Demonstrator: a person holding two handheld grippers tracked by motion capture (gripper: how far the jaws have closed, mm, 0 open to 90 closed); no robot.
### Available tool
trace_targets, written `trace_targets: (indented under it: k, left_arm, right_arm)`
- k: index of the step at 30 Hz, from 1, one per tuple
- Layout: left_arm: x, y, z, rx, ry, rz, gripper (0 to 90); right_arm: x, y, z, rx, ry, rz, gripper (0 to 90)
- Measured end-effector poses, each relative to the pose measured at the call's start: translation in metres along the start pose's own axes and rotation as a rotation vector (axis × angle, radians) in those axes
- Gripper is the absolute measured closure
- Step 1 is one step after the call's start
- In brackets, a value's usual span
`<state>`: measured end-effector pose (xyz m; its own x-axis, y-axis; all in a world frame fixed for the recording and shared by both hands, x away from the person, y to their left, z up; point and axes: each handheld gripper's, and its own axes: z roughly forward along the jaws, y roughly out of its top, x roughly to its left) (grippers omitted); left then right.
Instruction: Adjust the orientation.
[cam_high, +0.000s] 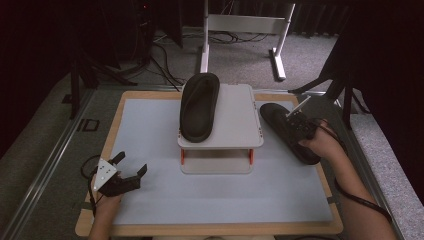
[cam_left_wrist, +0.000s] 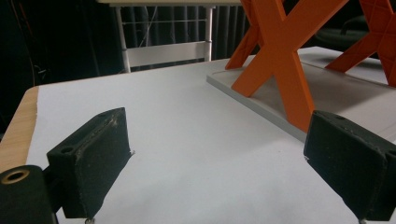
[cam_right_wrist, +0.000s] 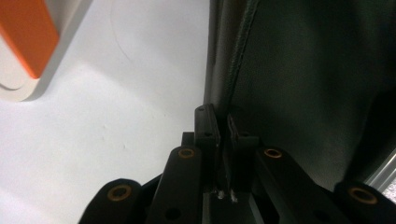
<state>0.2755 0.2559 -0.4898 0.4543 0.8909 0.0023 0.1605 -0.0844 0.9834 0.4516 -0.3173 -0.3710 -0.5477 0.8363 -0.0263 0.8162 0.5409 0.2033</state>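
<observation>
A black slipper (cam_high: 199, 106) lies on top of a small white rack (cam_high: 235, 125) with orange legs (cam_left_wrist: 280, 60) at the middle back of the table. A second black slipper (cam_high: 280, 125) is to the right of the rack, and my right gripper (cam_high: 295, 122) is shut on its edge. In the right gripper view the jaws (cam_right_wrist: 223, 116) pinch the slipper's rim, with the dark slipper (cam_right_wrist: 303, 70) rising to the right. My left gripper (cam_high: 132, 163) rests at the front left, open and with nothing in it. The left gripper view shows its pads (cam_left_wrist: 93, 154) wide apart over the mat.
A pale mat (cam_high: 150, 130) covers the wooden table, whose edge runs close to the left hand. The rack's lower shelf (cam_high: 216, 164) faces the front. Beyond the table, a white desk frame (cam_high: 240, 25) and cables stand on the carpet.
</observation>
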Motion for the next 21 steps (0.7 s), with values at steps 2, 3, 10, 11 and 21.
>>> trace_targets:
  k: [2,3,10,11,21]
  left_arm:
    - [0.000,0.000,0.000,0.000,0.000,0.000,7.4]
    - [0.000,0.000,0.000,0.001,0.001,0.000,7.4]
    - [0.000,0.000,0.000,0.001,0.000,-0.001,7.4]
    - [0.000,0.000,0.000,0.001,0.000,-0.001,7.4]
    - [0.000,0.000,0.000,0.000,-0.001,0.000,7.4]
  right_arm:
    - [-0.001,0.000,-0.004,-0.009,-0.004,0.002,84.9]
    - [-0.001,0.000,-0.009,-0.016,-0.005,0.008,84.9]
    - [-0.001,0.007,-0.046,-0.074,-0.019,0.004,84.9]
    - [0.000,0.009,-0.051,-0.077,-0.016,0.001,84.9]
    - [0.023,0.032,-0.096,-0.126,-0.035,-0.067,84.9]
